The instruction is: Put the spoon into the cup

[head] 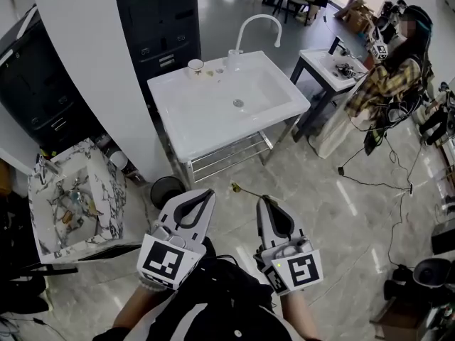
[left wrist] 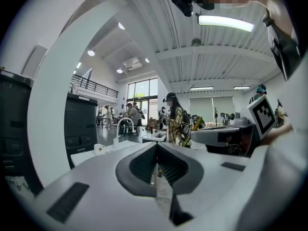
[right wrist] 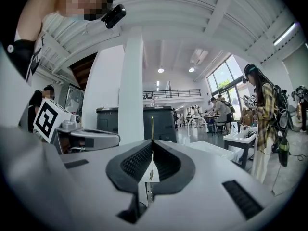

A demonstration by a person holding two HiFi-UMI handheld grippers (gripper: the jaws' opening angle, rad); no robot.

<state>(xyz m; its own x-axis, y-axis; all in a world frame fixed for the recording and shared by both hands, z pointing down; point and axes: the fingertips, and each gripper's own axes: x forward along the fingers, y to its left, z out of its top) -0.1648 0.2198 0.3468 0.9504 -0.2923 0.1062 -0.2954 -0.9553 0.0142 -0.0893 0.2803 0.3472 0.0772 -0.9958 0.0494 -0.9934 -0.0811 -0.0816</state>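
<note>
A white cup [head: 194, 65] stands at the back left corner of the white sink table [head: 206, 130], near the curved faucet [head: 256, 27]. In the left gripper view the cup [left wrist: 98, 148] is small and far ahead. My right gripper [head: 263, 199] is shut on a thin gold spoon [head: 245, 189], which sticks out past its tip above the floor. In the right gripper view the spoon [right wrist: 152, 126] rises as a slim rod from my right gripper [right wrist: 152, 141]. My left gripper [head: 210, 192] hangs beside it, jaws together and empty, as my left gripper [left wrist: 156, 146] shows in its own view. Both are short of the table.
A marble-patterned basin [head: 71, 204] stands at the left, a round black bin [head: 167, 189] by the table's leg, and a black cabinet [head: 160, 20] behind. A person [head: 394, 69] stands at a smaller white table [head: 330, 66] on the right. Cables [head: 370, 183] lie on the floor.
</note>
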